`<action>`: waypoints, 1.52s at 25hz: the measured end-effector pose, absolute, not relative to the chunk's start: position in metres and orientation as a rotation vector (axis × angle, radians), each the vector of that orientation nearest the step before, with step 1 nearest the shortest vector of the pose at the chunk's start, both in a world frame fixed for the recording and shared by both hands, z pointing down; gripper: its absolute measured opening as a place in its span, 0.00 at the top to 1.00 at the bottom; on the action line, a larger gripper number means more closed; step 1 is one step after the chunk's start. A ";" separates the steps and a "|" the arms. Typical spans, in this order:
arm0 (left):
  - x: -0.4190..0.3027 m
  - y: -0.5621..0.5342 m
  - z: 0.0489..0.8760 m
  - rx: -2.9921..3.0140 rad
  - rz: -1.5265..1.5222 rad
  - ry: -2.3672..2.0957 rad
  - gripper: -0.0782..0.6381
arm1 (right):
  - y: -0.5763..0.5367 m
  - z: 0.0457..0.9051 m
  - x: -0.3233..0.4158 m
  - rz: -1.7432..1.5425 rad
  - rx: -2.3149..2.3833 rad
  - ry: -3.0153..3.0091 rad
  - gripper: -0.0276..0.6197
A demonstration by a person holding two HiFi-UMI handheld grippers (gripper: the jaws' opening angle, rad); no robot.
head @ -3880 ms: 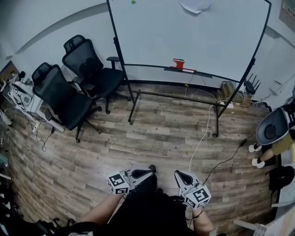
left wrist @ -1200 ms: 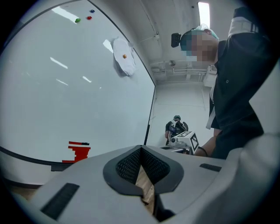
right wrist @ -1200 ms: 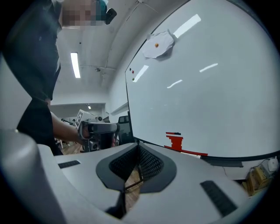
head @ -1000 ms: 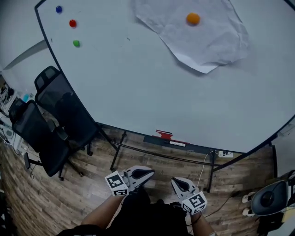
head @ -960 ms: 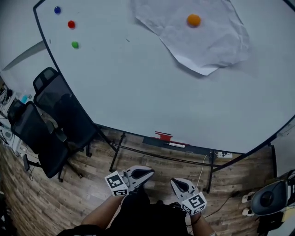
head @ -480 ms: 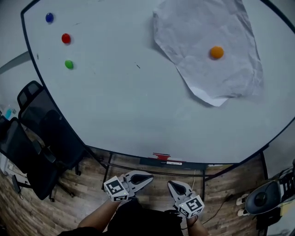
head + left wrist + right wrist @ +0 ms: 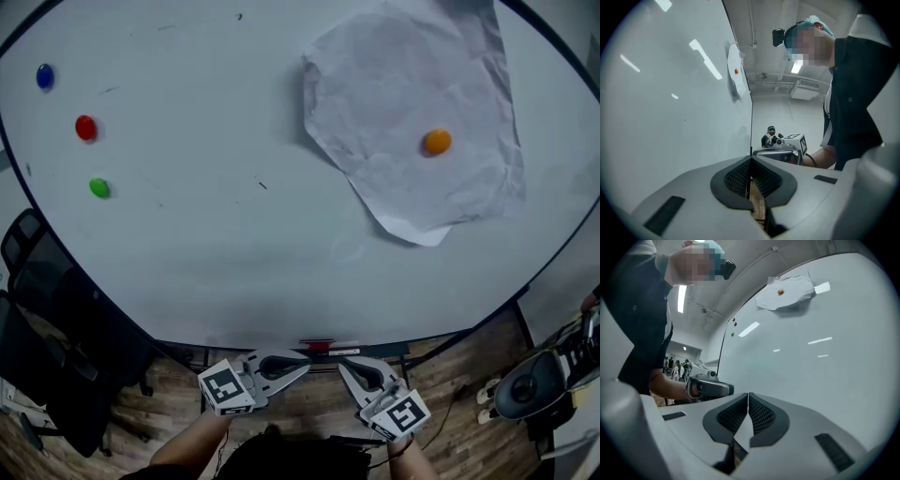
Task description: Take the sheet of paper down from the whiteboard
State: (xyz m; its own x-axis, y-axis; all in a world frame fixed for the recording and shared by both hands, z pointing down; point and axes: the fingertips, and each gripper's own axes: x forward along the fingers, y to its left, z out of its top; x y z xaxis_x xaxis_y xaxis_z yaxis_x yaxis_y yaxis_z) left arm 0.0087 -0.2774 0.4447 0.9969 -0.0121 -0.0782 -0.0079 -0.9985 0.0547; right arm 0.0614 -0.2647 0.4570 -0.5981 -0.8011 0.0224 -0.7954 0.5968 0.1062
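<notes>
A crumpled white sheet of paper (image 7: 412,131) hangs at the upper right of the whiteboard (image 7: 216,253), pinned by an orange magnet (image 7: 437,142). The same sheet (image 7: 785,290) and magnet (image 7: 781,292) show high up in the right gripper view, and edge-on as the sheet (image 7: 735,75) in the left gripper view. My left gripper (image 7: 302,361) and right gripper (image 7: 345,367) sit low in the head view, below the board's bottom edge and well under the paper. Both are shut with nothing between the jaws, their tips turned toward each other.
Blue (image 7: 44,76), red (image 7: 85,127) and green (image 7: 99,187) magnets stick to the board's left side. Black office chairs (image 7: 37,347) stand at the lower left. A red item on the board's tray (image 7: 319,345) lies just above the grippers. A round grey device (image 7: 525,394) sits on the floor at right.
The board has come much closer and fills the head view; the paper has shifted lower in it. Both grippers have risen toward the board's lower edge, staying shut.
</notes>
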 end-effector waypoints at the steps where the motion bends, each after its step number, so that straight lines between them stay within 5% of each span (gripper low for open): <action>1: 0.014 -0.280 0.438 3.105 -0.091 -0.003 0.87 | -0.267 0.442 0.061 -0.184 1.372 -2.757 0.93; 21: 0.050 -0.309 0.193 3.610 -0.132 -0.335 0.87 | -0.291 0.153 0.108 -1.114 1.465 -2.352 0.93; 31: 0.054 -0.305 0.104 3.820 -0.075 -0.539 0.87 | -0.304 0.080 0.096 -1.274 1.445 -2.215 0.92; 33: 0.052 -0.301 0.091 3.846 -0.087 -0.575 0.87 | -0.313 0.075 0.096 -1.282 1.437 -2.165 0.78; 38: 0.040 -0.288 0.064 3.906 -0.081 -0.711 0.87 | -0.332 0.068 0.102 -1.313 1.452 -1.995 0.73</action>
State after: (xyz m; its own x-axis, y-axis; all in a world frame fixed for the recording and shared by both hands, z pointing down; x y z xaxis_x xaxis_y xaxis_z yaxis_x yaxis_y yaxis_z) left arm 0.0404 -0.2883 0.0640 0.9455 -0.2802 -0.1658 -0.3103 -0.6215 -0.7193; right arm 0.1023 -0.3321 0.0679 -0.4169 -0.8791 -0.2312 -0.5599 0.0480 0.8272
